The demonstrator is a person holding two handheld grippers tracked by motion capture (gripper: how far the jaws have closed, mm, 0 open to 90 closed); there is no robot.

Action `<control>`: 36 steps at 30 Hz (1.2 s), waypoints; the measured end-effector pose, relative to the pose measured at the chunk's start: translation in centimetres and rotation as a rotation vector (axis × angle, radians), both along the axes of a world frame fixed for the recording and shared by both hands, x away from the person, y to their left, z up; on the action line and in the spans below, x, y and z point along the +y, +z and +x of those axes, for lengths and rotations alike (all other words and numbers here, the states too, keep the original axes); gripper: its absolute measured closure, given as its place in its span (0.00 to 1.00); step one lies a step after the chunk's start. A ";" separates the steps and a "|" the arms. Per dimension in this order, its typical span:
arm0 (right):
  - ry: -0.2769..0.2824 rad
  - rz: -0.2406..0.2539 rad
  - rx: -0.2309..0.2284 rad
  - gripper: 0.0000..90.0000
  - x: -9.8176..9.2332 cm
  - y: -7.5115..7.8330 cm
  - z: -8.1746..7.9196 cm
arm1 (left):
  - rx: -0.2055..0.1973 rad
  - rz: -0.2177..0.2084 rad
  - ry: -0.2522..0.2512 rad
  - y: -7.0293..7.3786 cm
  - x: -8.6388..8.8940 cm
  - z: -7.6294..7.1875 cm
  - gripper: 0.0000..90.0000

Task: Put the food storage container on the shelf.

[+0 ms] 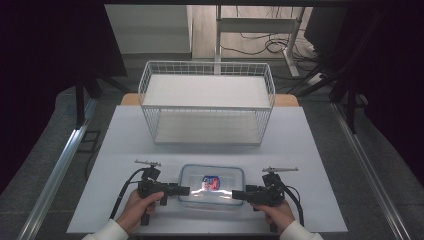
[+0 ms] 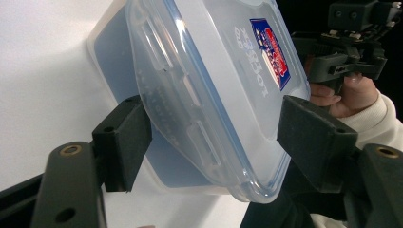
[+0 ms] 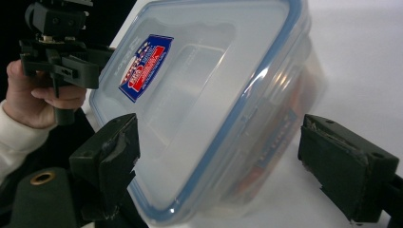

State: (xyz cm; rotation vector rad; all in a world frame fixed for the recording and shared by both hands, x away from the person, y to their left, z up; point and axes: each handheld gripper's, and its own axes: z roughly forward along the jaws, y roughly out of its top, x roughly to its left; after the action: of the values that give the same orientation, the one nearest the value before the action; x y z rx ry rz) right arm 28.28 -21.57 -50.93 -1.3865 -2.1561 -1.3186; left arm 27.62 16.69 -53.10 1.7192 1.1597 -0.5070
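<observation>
High view: both grippers flank the lidded plastic box (image 1: 212, 184) on the table's near side. The left gripper (image 1: 186, 190) and right gripper (image 1: 235, 194) straddle its short ends with jaws parted, not yet pinching. Looks like the grab step, so next is squeezing both evenly before lifting.

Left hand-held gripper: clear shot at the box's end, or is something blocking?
Probably yes. The left hand-held gripper already straddles the near end of the box, jaws open on either side, nothing between pads and box. The right hand-held gripper sits at the opposite end, out of its way.
</observation>
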 end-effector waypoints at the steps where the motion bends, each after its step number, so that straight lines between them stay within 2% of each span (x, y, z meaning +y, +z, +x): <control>1: 0.000 0.000 0.000 0.15 0.0 0.0 0.0 | 0.000 -0.002 0.003 0.0 0.0 0.0 0.30; 5: -0.004 0.020 0.036 0.16 0.4 -0.4 0.3 | 0.029 -0.041 0.020 -0.3 0.2 0.1 0.33; 7: -0.010 0.028 0.060 0.16 0.5 -0.5 0.4 | 0.026 -0.037 0.021 -0.3 0.2 0.0 0.33; 10: -0.021 0.033 0.063 0.17 0.5 -0.5 0.4 | 0.024 -0.018 0.019 -0.4 0.0 0.0 0.32; 14: -0.036 0.025 0.064 0.27 0.2 -0.3 0.3 | 0.038 -0.026 0.021 -0.5 0.1 0.1 0.32; 18: -0.068 0.058 0.089 0.40 -0.4 -0.1 0.3 | 0.032 -0.025 0.036 -0.2 0.3 0.0 0.38; 20: -0.080 0.069 0.097 0.42 -0.6 -0.1 0.3 | 0.034 -0.025 0.036 -0.2 0.3 0.1 0.39; 30: -0.085 0.082 0.103 0.47 -0.8 0.1 0.2 | 0.039 -0.039 0.041 -0.1 0.8 0.0 0.44; 36: -0.082 0.103 0.092 0.54 -1.1 0.5 -0.3 | 0.022 -0.049 0.049 0.3 1.2 -0.5 0.51</control>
State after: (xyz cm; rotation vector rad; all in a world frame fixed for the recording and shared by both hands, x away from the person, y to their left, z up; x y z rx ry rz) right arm 27.96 -22.66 -50.48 -1.4781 -1.9637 -1.3463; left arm 27.15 17.88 -52.85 1.6430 1.1929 -0.5209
